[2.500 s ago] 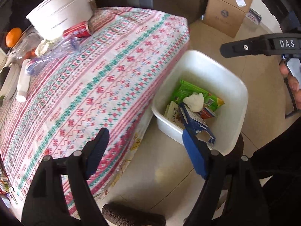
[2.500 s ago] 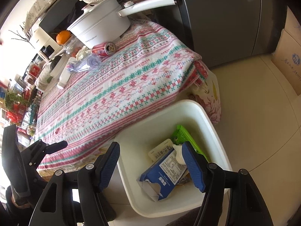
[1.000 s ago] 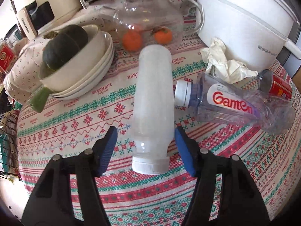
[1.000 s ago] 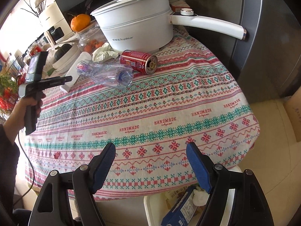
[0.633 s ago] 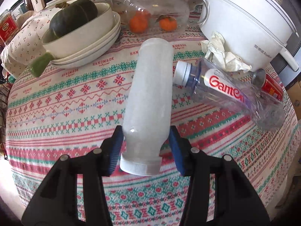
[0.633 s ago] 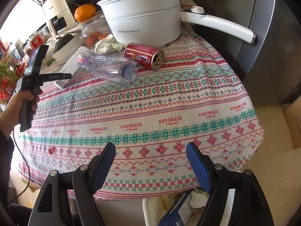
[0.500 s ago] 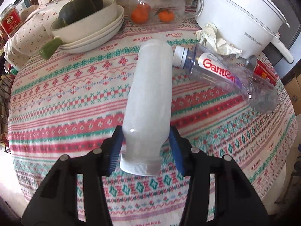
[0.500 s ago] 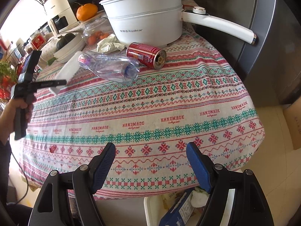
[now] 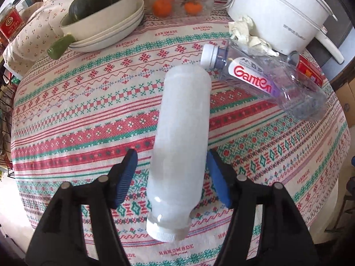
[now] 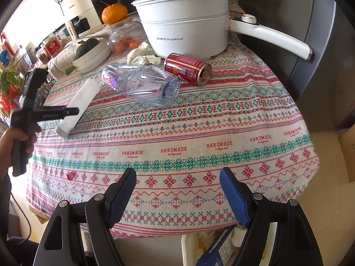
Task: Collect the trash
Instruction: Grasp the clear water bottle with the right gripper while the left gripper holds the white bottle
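Left wrist view shows the step in hand: taking the frosted white bottle [image 9: 182,133] from the worktop [image 9: 88,122]. The left gripper [image 9: 170,155] has its fingers apart, one on each side of the bottle's lower body. The right one is just at the plastic, but beside the left one a narrow gap shows, so I judge that the grasp is not firm. The bottle lies near the worktop edge closest to this gripper, with its cap toward the camera. I cannot tell whether it rests fully on the cloth.

The right gripper [image 10: 177,177] holds nothing, its fingers wide apart, above the near edge. Under this edge stands the white bin [image 10: 186,250], which already holds some trash.

The next move calls for closing the fingers squarely on the bottle. It is round and smooth, so it may slip. Then it must be carried over the edge and down to the bin. The clear crushed bottle [image 9: 266,82], the red can [image 10: 188,68] and the crumpled paper [image 10: 142,55] are not yet collected.
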`<action>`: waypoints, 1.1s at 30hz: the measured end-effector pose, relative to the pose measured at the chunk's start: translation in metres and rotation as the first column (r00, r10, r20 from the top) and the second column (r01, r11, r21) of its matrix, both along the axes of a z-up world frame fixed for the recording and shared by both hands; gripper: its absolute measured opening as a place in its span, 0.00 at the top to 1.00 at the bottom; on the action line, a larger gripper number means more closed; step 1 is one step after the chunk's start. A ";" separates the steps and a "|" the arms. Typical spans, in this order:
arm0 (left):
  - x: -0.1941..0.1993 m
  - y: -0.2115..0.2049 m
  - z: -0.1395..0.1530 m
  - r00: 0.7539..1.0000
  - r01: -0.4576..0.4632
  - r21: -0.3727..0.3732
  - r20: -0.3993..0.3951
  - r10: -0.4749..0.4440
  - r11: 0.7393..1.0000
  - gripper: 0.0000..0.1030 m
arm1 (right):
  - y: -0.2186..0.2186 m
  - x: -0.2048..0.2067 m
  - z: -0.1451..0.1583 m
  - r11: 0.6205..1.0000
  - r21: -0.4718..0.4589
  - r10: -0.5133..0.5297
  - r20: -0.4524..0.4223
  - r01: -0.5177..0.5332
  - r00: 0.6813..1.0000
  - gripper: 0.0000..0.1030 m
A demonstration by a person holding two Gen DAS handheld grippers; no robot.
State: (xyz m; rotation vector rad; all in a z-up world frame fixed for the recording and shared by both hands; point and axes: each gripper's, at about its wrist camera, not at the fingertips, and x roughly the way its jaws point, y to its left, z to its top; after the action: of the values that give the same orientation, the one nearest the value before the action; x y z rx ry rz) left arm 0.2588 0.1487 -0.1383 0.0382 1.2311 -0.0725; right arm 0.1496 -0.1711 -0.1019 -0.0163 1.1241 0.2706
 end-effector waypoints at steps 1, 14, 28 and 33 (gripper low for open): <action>0.000 0.002 -0.001 1.000 -0.021 -0.021 0.002 0.021 1.000 0.49 | 0.004 0.001 -0.001 1.000 -0.016 0.009 0.010 -0.009 1.000 0.23; -0.129 0.043 0.048 0.979 -0.111 -0.169 0.150 0.137 0.979 0.50 | 0.078 0.039 -0.007 0.976 -0.146 0.176 0.088 -0.162 0.980 0.23; -0.130 0.078 0.052 0.963 -0.164 -0.199 0.180 0.201 0.966 0.50 | 0.188 0.121 -0.059 0.856 -0.409 0.392 0.113 -0.317 0.913 0.24; -0.125 0.076 0.050 0.962 -0.162 -0.200 0.184 0.200 0.966 0.50 | 0.209 0.139 -0.069 0.808 -0.504 0.429 0.146 -0.306 0.892 0.46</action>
State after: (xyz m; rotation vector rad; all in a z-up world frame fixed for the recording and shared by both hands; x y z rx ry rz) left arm 0.1336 0.2247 -0.0879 -0.2236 1.0150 -0.0208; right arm 0.2882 0.0383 -0.1706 -0.6980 0.8982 0.3284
